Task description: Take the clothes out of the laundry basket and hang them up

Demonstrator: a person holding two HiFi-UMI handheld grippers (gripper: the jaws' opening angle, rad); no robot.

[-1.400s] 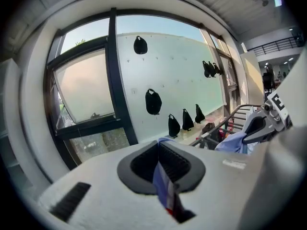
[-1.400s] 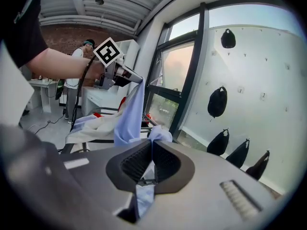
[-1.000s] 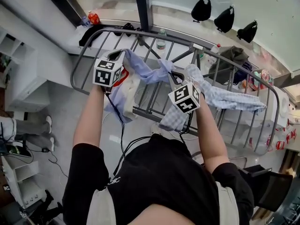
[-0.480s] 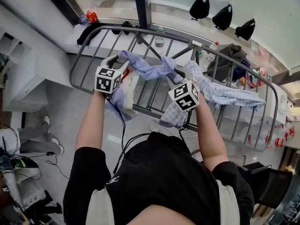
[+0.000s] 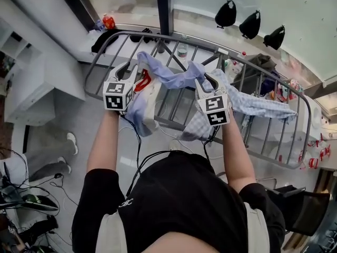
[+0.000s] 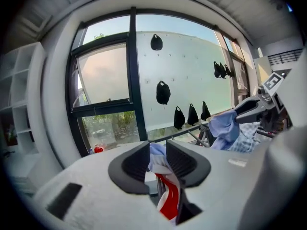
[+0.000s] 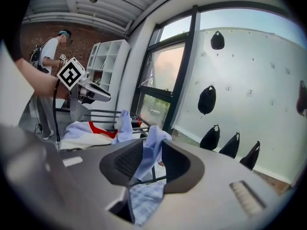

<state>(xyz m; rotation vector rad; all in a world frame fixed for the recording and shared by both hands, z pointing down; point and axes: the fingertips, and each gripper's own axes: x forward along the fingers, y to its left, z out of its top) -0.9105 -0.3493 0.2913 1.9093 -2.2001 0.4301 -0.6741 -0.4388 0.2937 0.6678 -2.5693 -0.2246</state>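
Note:
A light blue shirt (image 5: 169, 77) with a red and white part (image 5: 142, 81) lies bunched over the bars of the grey drying rack (image 5: 174, 124). My left gripper (image 5: 132, 70) is at the shirt's left end. Its jaws have just been closing after standing wider, and blue and red cloth (image 6: 165, 195) hangs loosely between them. My right gripper (image 5: 206, 83) is at the shirt's right end. Its jaws have also just been closing a little, and a blue fold (image 7: 149, 150) stands in the gap between them. A checked blue cloth (image 5: 255, 108) is draped further right on the rack.
Black bags (image 5: 226, 13) hang on the wall beyond the rack. A bottle (image 5: 181, 49) and a red container (image 5: 107, 21) stand on the sill, and dark clothes (image 5: 261, 62) lie at the back right. White shelves (image 5: 21, 88) are on the left. A person (image 7: 48, 51) stands far left.
Both grippers' jaws stood closed on the shirt a second ago and now stand apart around it. The left gripper has shifted back toward me and the right one slightly right.

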